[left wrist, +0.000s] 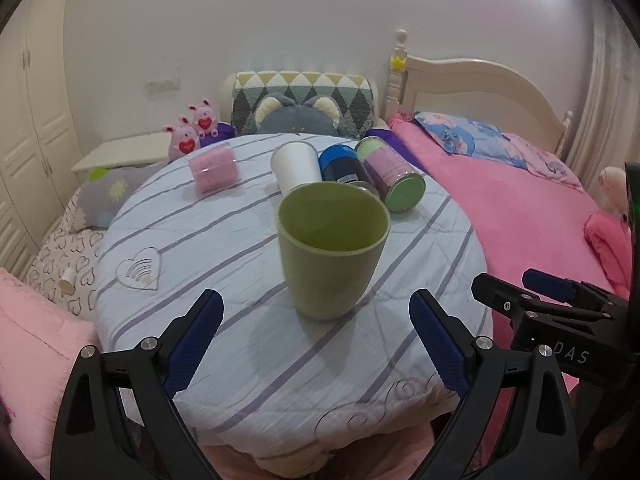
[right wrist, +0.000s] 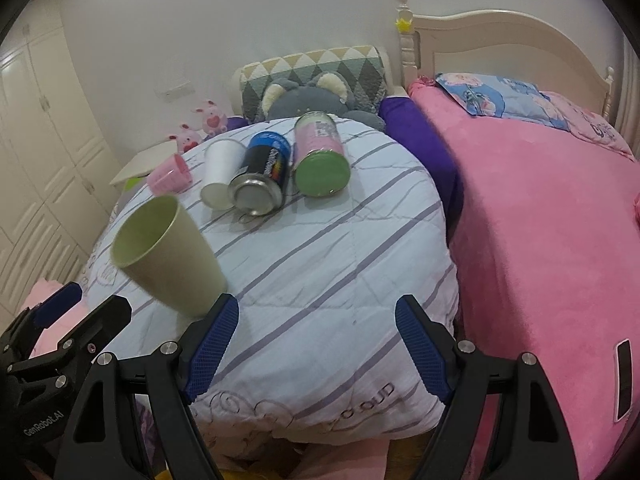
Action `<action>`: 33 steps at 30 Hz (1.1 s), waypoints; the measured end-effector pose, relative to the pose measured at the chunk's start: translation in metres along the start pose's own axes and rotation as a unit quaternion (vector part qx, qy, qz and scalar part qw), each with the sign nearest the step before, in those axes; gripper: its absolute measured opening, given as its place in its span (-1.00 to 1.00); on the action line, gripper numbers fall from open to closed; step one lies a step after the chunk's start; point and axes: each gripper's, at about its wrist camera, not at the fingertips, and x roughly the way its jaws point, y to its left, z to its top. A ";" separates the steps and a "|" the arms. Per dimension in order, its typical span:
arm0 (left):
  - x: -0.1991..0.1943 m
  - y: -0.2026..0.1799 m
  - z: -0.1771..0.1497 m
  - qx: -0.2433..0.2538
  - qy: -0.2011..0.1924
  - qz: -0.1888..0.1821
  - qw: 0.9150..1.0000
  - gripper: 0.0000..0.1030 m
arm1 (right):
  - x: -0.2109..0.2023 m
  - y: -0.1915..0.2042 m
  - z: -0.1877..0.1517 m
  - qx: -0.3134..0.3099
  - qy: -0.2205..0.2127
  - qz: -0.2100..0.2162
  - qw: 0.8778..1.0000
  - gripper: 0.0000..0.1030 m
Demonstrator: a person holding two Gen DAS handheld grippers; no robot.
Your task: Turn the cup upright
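A green cup [left wrist: 332, 252] stands upright, mouth up, on the striped folded quilt [left wrist: 224, 248]. It also shows in the right wrist view [right wrist: 168, 256] at the left. My left gripper [left wrist: 316, 344] is open and empty, just in front of the cup, its fingers apart from it. My right gripper [right wrist: 316, 348] is open and empty, to the right of the cup and over the quilt's front part. The right gripper also appears at the right edge of the left wrist view [left wrist: 516, 292].
Behind the cup lie a white paper cup [left wrist: 296, 168], a blue can [left wrist: 344, 168], a pink-and-green canister [left wrist: 392, 176] and a pink cup [left wrist: 216, 172] on their sides. A pink blanket [right wrist: 540, 208] covers the bed at right. Plush toys [left wrist: 192, 132] and pillows sit behind.
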 end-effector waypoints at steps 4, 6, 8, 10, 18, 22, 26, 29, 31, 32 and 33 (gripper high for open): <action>-0.013 0.007 -0.011 0.011 -0.032 0.019 0.999 0.86 | -0.009 0.010 -0.014 -0.009 -0.028 0.011 1.000 0.60; -0.021 0.012 -0.017 0.012 -0.058 0.020 0.998 0.86 | -0.014 0.015 -0.021 -0.013 -0.047 0.016 0.999 0.59; -0.026 0.015 -0.021 0.018 -0.083 0.021 0.996 0.86 | -0.017 0.017 -0.026 -0.010 -0.063 0.022 0.998 0.60; -0.029 0.017 -0.023 0.023 -0.104 0.022 0.994 0.86 | -0.021 0.019 -0.031 -0.008 -0.087 0.031 0.996 0.60; -0.036 0.024 -0.032 0.014 -0.174 0.019 0.985 0.86 | -0.027 0.029 -0.047 -0.025 -0.183 0.021 0.983 0.60; -0.034 0.025 -0.036 0.014 -0.197 0.028 0.980 0.86 | -0.024 0.036 -0.060 -0.042 -0.232 -0.006 0.972 0.60; -0.028 0.027 -0.041 0.017 -0.208 0.017 0.978 0.86 | -0.024 0.038 -0.068 -0.048 -0.262 -0.016 0.964 0.60; -0.028 0.026 -0.047 0.026 -0.222 0.021 0.974 0.86 | -0.022 0.039 -0.073 -0.050 -0.279 -0.031 0.958 0.65; -0.026 0.025 -0.048 0.028 -0.224 0.024 0.974 0.86 | -0.021 0.039 -0.075 -0.049 -0.283 -0.032 0.957 0.65; -0.024 0.026 -0.049 0.028 -0.223 0.022 0.974 0.86 | -0.021 0.039 -0.076 -0.049 -0.283 -0.033 0.957 0.65; -0.023 0.027 -0.049 0.027 -0.223 0.018 0.974 0.86 | -0.019 0.038 -0.077 -0.047 -0.283 -0.030 0.957 0.65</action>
